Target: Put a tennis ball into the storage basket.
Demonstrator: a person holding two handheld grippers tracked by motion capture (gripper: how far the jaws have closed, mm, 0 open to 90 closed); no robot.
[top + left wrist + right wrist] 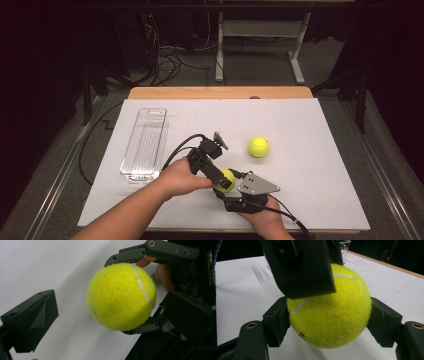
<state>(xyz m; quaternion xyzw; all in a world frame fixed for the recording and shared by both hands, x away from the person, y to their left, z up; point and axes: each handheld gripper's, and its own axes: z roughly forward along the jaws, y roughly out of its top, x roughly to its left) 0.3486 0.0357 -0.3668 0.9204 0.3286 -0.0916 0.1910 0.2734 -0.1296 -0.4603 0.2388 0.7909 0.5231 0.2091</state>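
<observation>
Tennis ball sits clamped in right tool (left tool gaping alongside).

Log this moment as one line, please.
right gripper: shut on held tennis ball | left gripper: open beside it | second tennis ball: on table | clear tray: left

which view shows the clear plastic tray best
The high view: the whole clear plastic tray lies left on the white table, apart from both tennis balls. The right gripper view catches just a corner of it behind the held ball.
</observation>
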